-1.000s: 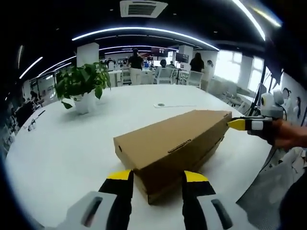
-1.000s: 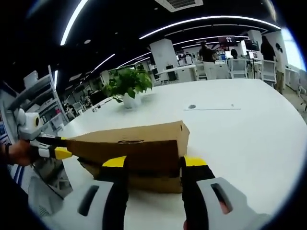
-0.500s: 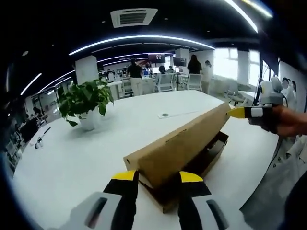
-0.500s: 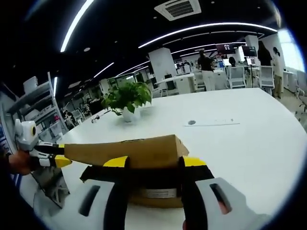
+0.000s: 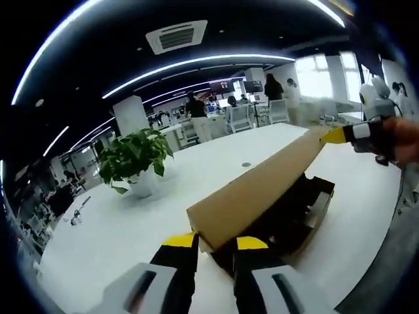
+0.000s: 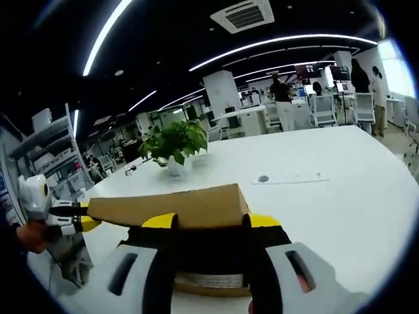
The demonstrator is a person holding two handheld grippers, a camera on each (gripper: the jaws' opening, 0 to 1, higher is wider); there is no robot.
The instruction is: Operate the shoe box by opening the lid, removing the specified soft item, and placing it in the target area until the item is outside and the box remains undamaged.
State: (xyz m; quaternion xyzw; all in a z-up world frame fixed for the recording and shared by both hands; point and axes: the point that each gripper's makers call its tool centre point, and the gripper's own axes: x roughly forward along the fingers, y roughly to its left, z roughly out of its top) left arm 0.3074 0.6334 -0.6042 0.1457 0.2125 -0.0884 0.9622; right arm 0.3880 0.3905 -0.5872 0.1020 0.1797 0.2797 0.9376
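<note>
While the lid (image 5: 252, 196) stands tilted up in the left gripper view, the left gripper (image 5: 215, 241) sits at 6 o'clock with its yellow tips close together at the lid's near corner; it seems to pinch that edge, though the contact itself is hidden, so I cannot tell for sure. Across at 2 o'clock the right gripper (image 5: 337, 135) meets the far end of the lid, held by a hand (image 5: 399, 139), so the flap is lifted evenly from both ends rather than twisted. Under it the shoe box (image 5: 308, 216) lies open and dark on the white bench (image 5: 118, 229); the soft item inside cannot be made out. A potted plant (image 5: 136, 157) stands at 10 o'clock, well apart.

Turning to the right gripper view, the right gripper (image 6: 208, 221) at 6 o'clock has its jaws spread either side of the box end, the lid (image 6: 170, 206) crossing just above the tips. At 9 o'clock the left gripper (image 6: 88, 222) touches the lid's other end. The plant (image 6: 175, 145) sits at 11 o'clock on the bench (image 6: 327, 196).
</note>
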